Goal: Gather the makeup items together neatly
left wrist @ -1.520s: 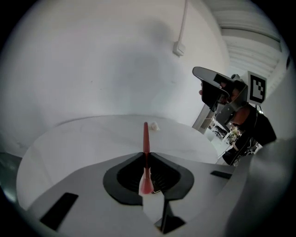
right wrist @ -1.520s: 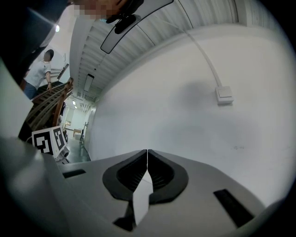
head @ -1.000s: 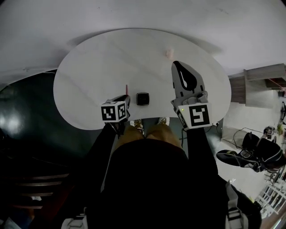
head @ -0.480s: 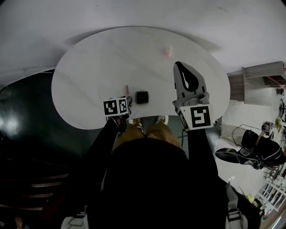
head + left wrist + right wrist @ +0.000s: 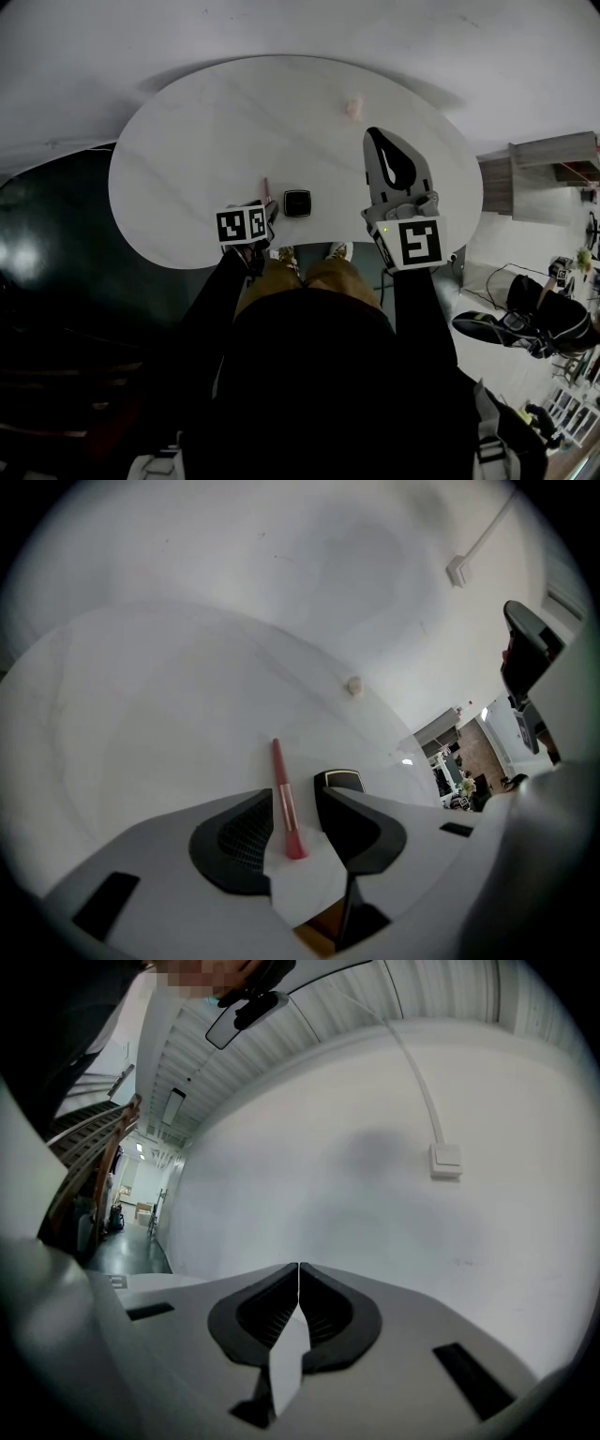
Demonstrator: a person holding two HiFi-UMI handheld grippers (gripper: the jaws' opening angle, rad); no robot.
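Pink stick (image 5: pixel 284 799): it lies flat on your white table (image 5: pixel 187 150), near the rim closest to you.
Long axis: from your head view it runs 12 to 6. The slim end points to 12 and the thicker, rounded end to 6.
Left gripper (image 5: pixel 293 794): your jaws have just been opening and stand partly apart, tilted down over the stick. Its thick end lies between them, with neither pad pressing on it.
Black compact (image 5: pixel 298 203): it sits just beside the stick at 3 o'clock, apart from it and right by your right-hand jaw.
Pale small item (image 5: pixel 353 108): it is well apart at 1 o'clock, near the far rim.
Right gripper (image 5: pixel 298 1269): your jaws are closed together on nothing. It hangs over the table's right part, pointing to 12 at the wall (image 5: pixel 375 1176).
Edges: the near rim is close behind the stick's thick end.
Open room: bare tabletop spreads from 9 round to 12.
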